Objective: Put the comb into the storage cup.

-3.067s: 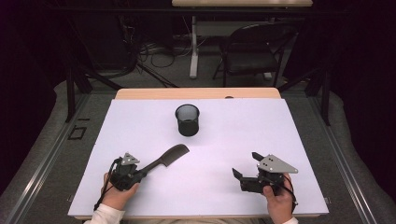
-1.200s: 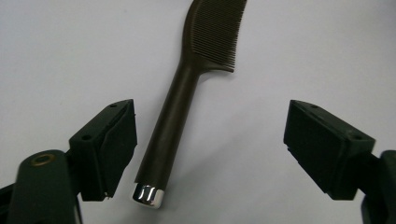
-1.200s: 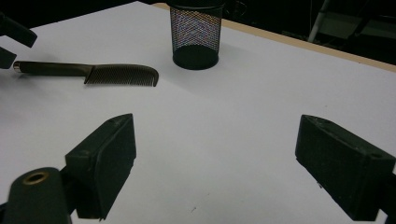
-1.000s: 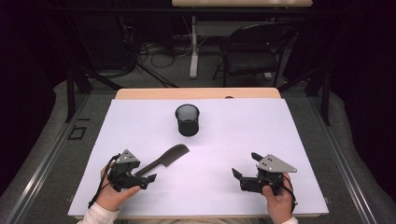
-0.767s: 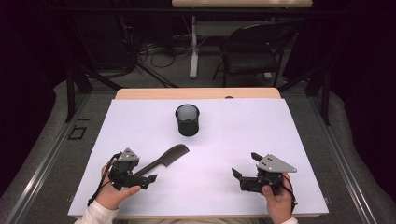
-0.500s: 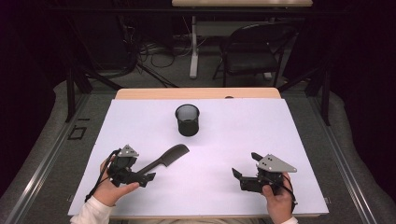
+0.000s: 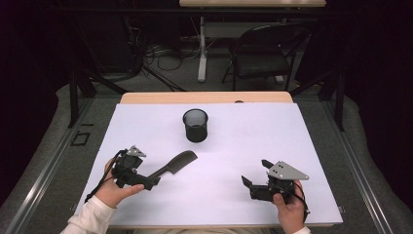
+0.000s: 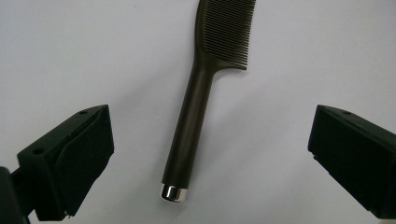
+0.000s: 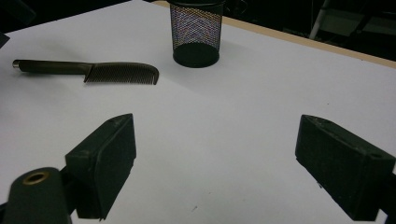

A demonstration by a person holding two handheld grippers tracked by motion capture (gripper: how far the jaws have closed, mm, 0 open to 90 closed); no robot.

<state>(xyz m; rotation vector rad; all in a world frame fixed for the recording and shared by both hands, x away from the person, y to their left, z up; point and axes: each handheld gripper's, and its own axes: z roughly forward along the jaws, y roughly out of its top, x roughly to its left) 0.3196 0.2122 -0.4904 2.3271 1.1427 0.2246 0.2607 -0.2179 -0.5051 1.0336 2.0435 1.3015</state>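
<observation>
Dark brown plastic, with a small silver cap at the end of its handle: that is the comb (image 8: pixel 194 116), lying flat on the white table (image 7: pixel 243 146) with its teeth pointing away from the left gripper (image 7: pixel 146 181). No brand, label or lettering can be read on the comb, the grippers or the black wire-mesh pen cup (image 7: pixel 195 125).

From the left gripper view, the jaws stand wide, one on each side of the comb handle and well clear of it; they have just been opening, and nothing is pressed between the pads. From above, the left gripper sits at the handle end of the comb.

Over on the other side, the right gripper (image 7: pixel 255 184) hangs low over bare table with its jaws also spread wide, holding and touching nothing. The pen cup stands upright farther back, near the middle of the table, apart from the comb.
</observation>
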